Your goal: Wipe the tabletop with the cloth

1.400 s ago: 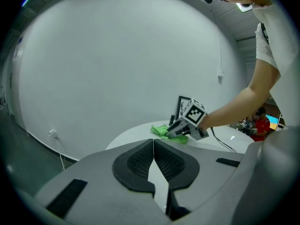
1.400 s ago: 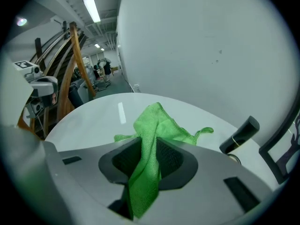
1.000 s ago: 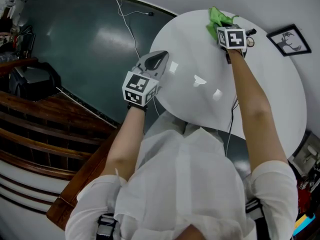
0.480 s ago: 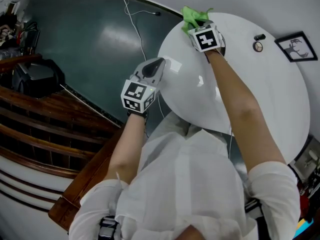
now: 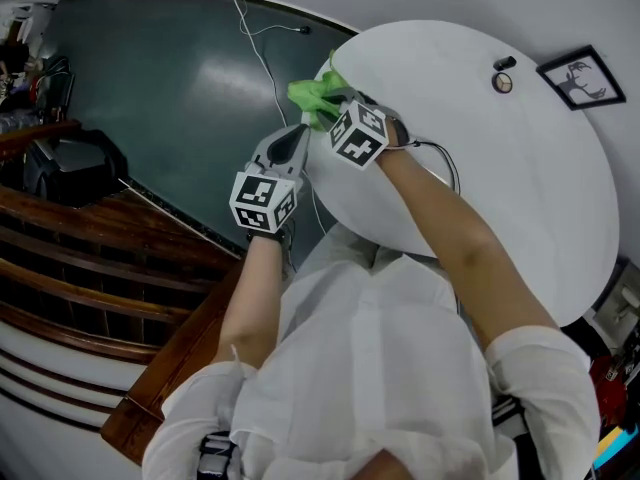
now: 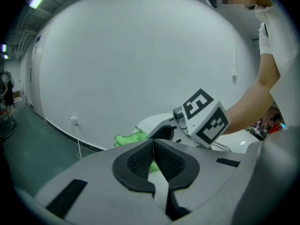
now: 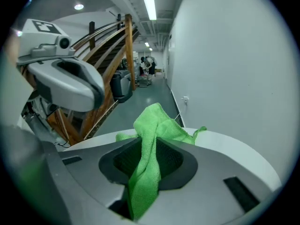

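Two grippers, one cloth. Right gripper [image 5: 338, 116] clamps the green cloth [image 5: 318, 96]: a gathered fold is pinched between its jaws, and loose ends spill forward at the left rim of the round white worktop [image 5: 480, 168]. Left gripper [image 5: 293, 140] is pressed closed on nothing, just beside the right one. The cloth looks light, soft and limp. It probably drags well but may bunch up or slip free. Best hold, I judge: a thick fold, deep in the jaws.
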Motion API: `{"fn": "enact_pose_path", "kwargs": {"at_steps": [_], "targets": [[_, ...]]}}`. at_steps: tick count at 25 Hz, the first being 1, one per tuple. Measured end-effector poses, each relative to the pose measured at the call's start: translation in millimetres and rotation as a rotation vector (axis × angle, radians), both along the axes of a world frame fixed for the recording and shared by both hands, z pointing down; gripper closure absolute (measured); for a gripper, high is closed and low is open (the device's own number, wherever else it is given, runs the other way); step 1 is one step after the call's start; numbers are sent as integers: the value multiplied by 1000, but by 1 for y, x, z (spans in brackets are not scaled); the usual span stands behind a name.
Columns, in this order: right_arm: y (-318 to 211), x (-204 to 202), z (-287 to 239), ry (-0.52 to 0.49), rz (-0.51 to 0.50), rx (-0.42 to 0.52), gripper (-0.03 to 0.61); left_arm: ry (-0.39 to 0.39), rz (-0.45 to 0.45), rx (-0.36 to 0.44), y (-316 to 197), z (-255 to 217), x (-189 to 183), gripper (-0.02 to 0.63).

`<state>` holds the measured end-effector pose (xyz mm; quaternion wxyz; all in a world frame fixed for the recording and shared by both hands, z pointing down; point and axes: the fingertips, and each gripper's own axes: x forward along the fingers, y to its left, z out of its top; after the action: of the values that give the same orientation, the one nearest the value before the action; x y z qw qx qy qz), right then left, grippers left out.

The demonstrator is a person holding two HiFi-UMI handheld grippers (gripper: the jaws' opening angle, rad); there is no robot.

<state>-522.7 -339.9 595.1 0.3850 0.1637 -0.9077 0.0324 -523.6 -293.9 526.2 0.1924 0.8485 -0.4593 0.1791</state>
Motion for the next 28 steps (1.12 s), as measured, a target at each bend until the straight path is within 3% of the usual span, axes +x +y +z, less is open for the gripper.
{"fn": "enact_pose_path", "kwargs": {"at_steps": [4,7,12,20,24,28], "targets": [[25,25,11,-1,-53,-12,489,-1,10,-11,5,11,18,597],[24,59,8,-6,21,-30,489,0,46,-11,7,6,37,597],[3,142,2,-9,299,-37,488,4,106,-6,12,-5,70,597],[4,309,3,-7,783,-88,488,7,196,2,23,-18,114,597],[33,377,2,-8,946,-101,488,2,221,6,28,-22,123,597],[74,420,5,-8,1049,-110,488,-7,238,8,34,-23,128,597]]}}
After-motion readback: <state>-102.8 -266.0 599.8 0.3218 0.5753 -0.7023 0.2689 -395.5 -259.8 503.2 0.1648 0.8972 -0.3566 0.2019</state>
